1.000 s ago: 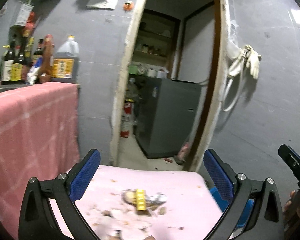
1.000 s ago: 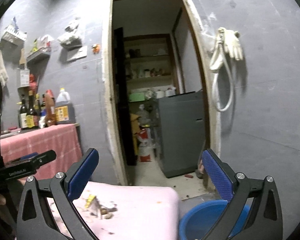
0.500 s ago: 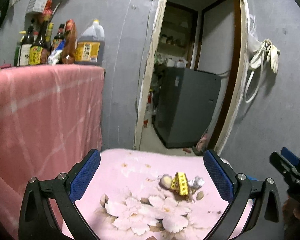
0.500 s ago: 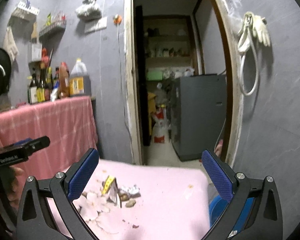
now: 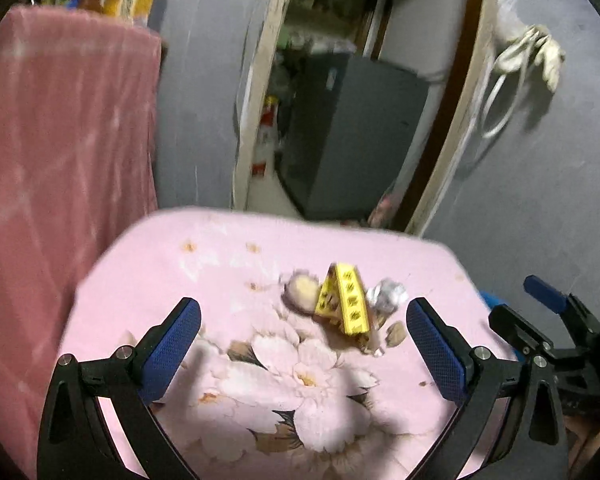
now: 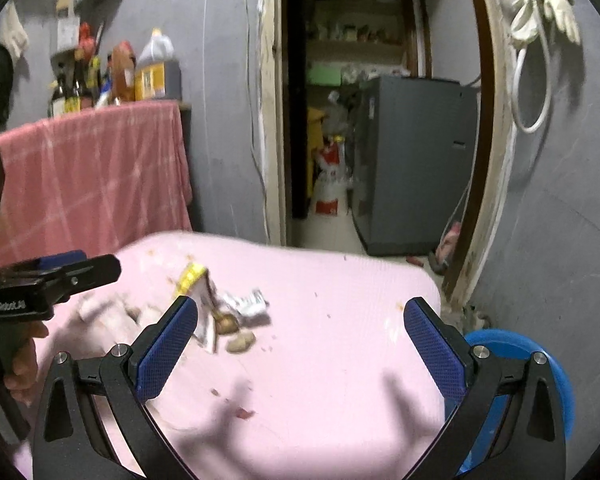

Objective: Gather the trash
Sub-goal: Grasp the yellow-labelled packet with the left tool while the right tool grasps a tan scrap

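Observation:
A small heap of trash lies on the pink flowered cloth (image 5: 228,264): a folded yellow wrapper (image 5: 346,304), a crumpled silver foil (image 5: 386,295) and brown shell bits (image 5: 394,332). The right wrist view shows the same yellow wrapper (image 6: 192,276), white and silver foil (image 6: 246,304) and shells (image 6: 240,342). My left gripper (image 5: 304,344) is open and empty, hovering just short of the heap. My right gripper (image 6: 300,344) is open and empty, with the heap by its left finger. A blue bin (image 6: 540,364) sits low at the right of the table.
A pink checked cloth (image 6: 96,168) covers a counter at the left with bottles (image 6: 112,76) on top. Behind the table an open doorway (image 6: 376,120) shows a grey cabinet (image 6: 412,160). White gloves and a hose (image 6: 540,40) hang on the grey wall.
Both grippers have tilted down and moved closer to the table. The trash heap now fills more of both views. Both stay open.

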A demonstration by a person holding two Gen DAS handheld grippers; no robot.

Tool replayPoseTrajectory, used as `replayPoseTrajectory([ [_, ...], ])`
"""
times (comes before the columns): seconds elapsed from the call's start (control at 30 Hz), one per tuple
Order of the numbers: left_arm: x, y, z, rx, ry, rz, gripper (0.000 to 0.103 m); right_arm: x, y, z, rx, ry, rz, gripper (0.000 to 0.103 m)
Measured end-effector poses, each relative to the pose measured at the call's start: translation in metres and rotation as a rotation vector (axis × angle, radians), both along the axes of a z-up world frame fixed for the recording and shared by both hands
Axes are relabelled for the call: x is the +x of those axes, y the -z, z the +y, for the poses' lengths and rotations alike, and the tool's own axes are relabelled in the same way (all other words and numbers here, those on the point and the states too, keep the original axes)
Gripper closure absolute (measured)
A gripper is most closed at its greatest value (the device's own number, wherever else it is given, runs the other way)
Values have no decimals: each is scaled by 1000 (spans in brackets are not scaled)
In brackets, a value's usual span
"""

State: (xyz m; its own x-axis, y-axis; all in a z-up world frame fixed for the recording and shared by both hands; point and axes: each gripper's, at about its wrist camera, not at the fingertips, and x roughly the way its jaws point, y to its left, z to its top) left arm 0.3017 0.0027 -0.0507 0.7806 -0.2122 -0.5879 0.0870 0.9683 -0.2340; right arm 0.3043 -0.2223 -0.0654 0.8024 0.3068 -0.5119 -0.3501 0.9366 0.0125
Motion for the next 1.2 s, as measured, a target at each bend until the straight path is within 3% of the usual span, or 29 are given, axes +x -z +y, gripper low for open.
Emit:
replayPoseTrajectory([
  [0.1,14,16,0,-49,16,62,7,10,12,-2,-7,-8,57,1],
  [0.17,21,21,-1,-79,37,88,14,16,19,-1,-13,-21,96,9],
  [0.37,36,29,-11,-132,115,143,46,28,32,8,-24,-84,181,24],
  [0.53,42,30,-13,-132,132,181,78,33,39,26,-66,-148,235,28],
  [0.63,43,33,-8,-152,134,195,79,38,43,36,-100,-171,266,30],
  [0.9,34,31,10,-205,120,205,82,49,51,46,-107,-208,330,50],
  [1.2,19,22,2,-188,118,179,85,47,52,52,-95,-237,348,86],
])
